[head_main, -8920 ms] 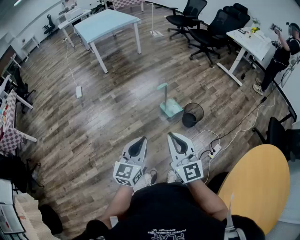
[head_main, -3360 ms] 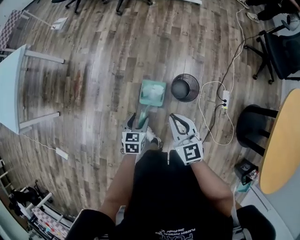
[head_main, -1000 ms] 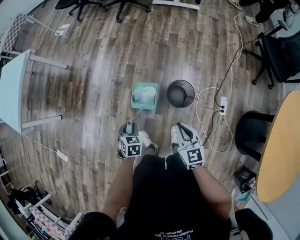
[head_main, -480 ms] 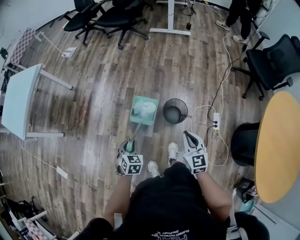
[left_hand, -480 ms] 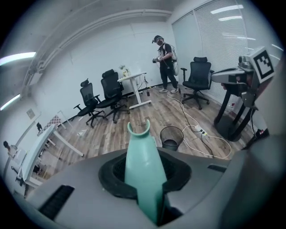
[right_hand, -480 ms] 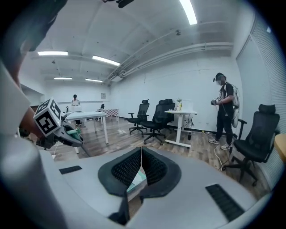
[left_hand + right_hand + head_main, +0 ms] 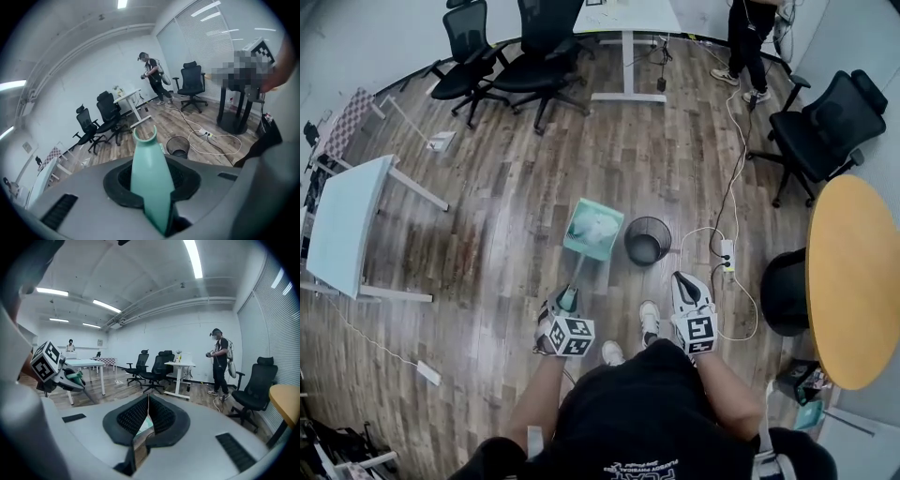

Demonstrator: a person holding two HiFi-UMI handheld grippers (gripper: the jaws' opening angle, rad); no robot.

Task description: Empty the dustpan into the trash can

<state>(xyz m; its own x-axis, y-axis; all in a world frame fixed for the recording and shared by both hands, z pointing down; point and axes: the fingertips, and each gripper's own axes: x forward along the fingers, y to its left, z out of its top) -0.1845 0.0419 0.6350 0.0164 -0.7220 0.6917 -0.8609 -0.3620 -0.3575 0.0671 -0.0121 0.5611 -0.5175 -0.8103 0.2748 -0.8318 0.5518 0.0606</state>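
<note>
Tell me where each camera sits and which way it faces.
Head view: on the person's head, facing steeply down at dustpan and trash can; shows torso, shoes, left gripper, right gripper.
Left gripper view: on the left gripper, facing along its jaws, clamped on the dustpan's handle.
Right gripper view: on the right gripper, facing across the office over its shut, empty jaws.
Shared: head and left gripper views both show the trash can.

I see white power strip (image 7: 727, 255) on wood floor (image 7: 497, 178); round yellow table (image 7: 855, 281) right (black chair (image 7: 784, 291) just beside); light-blue table (image 7: 342, 225) left.
</note>
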